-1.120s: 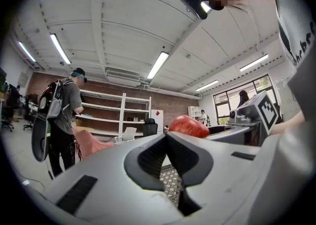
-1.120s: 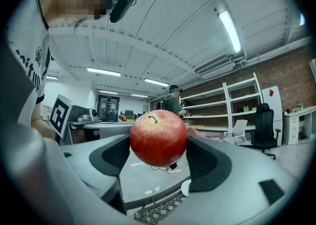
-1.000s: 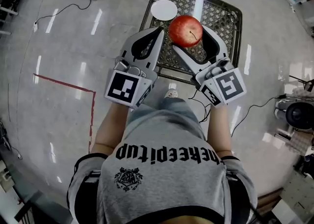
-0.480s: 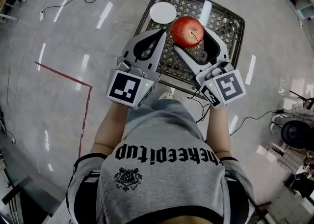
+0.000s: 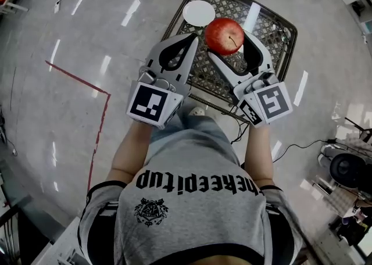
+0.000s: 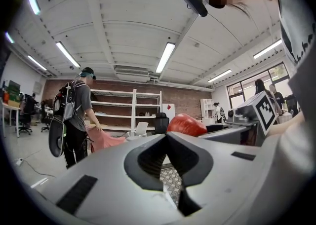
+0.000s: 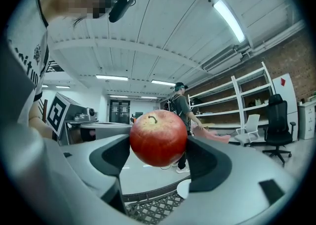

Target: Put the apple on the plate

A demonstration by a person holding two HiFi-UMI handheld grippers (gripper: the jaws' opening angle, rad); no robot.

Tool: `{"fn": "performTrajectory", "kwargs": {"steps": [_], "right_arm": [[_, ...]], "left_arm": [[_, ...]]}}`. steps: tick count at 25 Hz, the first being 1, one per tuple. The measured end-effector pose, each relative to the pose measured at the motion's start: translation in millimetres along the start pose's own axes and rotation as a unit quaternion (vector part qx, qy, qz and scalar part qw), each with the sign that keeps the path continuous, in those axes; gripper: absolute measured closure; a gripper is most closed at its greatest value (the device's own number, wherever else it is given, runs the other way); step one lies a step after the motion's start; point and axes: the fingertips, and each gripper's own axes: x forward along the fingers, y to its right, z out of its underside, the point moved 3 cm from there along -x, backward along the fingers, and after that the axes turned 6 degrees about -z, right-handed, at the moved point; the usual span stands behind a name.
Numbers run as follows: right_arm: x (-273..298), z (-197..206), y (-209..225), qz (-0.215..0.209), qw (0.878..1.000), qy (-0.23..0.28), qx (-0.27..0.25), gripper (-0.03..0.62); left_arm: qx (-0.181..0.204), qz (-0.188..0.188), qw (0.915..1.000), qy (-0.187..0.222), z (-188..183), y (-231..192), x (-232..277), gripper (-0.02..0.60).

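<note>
Grey-jawed, my left gripper (image 5: 189,38) is pressed closed on nothing, the small round white plate (image 5: 198,13) lies on the dark metal lattice table (image 5: 273,25), and my right gripper (image 5: 228,43) clamps the round red apple (image 5: 224,34) above it.

Lower half of the apple (image 6: 186,123) behind the left claw (image 6: 165,136); plate (image 7: 183,188) half behind the right claw (image 7: 158,146).

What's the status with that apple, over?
Right gripper shut on apple, up over the table. Left gripper shut, empty. Plate bare at the far corner. Nothing seen in the way.
</note>
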Motion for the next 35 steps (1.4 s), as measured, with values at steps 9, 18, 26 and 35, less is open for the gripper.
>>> {"fn": "performTrajectory", "kwargs": {"steps": [9,18,26,35], "right_arm": [[18.0,-0.9,8.2,0.012,1.000,-0.004,0.000,0.237],[49.1,-6.7,14.8,0.038,0.999,-0.006,-0.001,0.237],[83.3,-9.5,18.9,0.061,0.998,-0.011,-0.001,0.237],[116.5,-8.0,25.0,0.091,0.996,-0.019,-0.001,0.238]], "left_arm": [[-0.003,0.009,1.0000,-0.002,2.2,-19.3,12.1,0.555],[-0.006,0.033,0.9994,0.003,0.3,-52.5,25.1,0.555],[-0.002,0.065,0.9976,-0.023,2.6,-83.6,36.9,0.555],[-0.009,0.097,0.9947,-0.033,7.9,-116.8,52.1,0.555]]}}
